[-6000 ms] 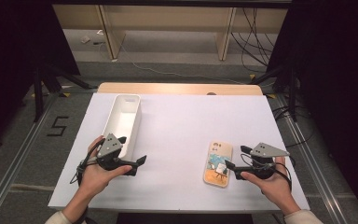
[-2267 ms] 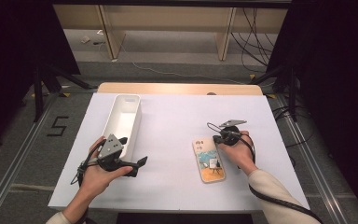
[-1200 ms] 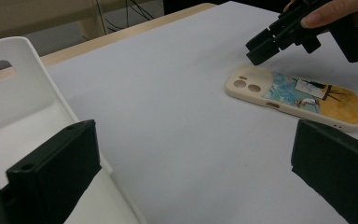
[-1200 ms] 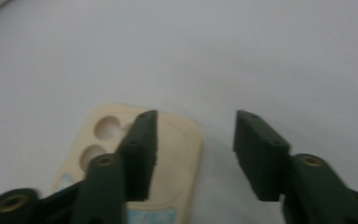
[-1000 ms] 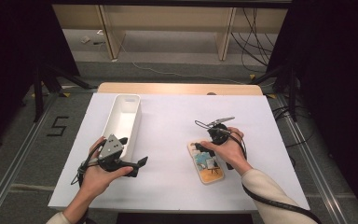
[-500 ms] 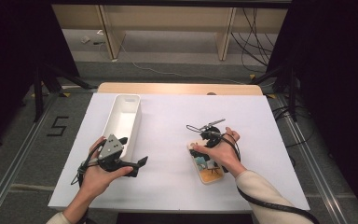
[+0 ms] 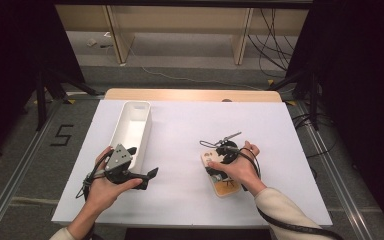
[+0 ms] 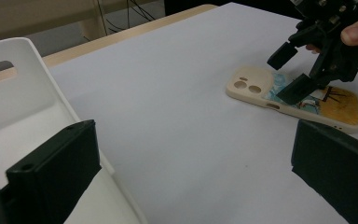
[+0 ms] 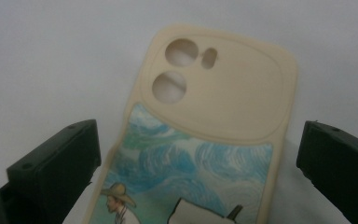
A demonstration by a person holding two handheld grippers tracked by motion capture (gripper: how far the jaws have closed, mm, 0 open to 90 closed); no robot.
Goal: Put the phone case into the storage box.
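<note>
A cream phone case (image 7: 207,158) with a painted picture lies flat on the white table, right of centre. My right gripper (image 7: 215,171) points down over its middle, and its jaws have just been opening. In the right gripper view the case (image 9: 223,107) lies between the two jaws, which stand clear of its edges. My left gripper (image 7: 147,179) rests low near the front left, open and empty, aimed toward the case (image 8: 251,88) and the right gripper (image 8: 290,72).
A long white tray (image 7: 145,132) stands at the left, just behind my left hand, and its wall (image 8: 23,93) is close beside the left jaw. A wooden strip (image 7: 190,95) edges the table's far side.
The right hand has turned its gripper down over the case and slid left, and the case now lies nearer the table's centre. The left hand has kept still.
</note>
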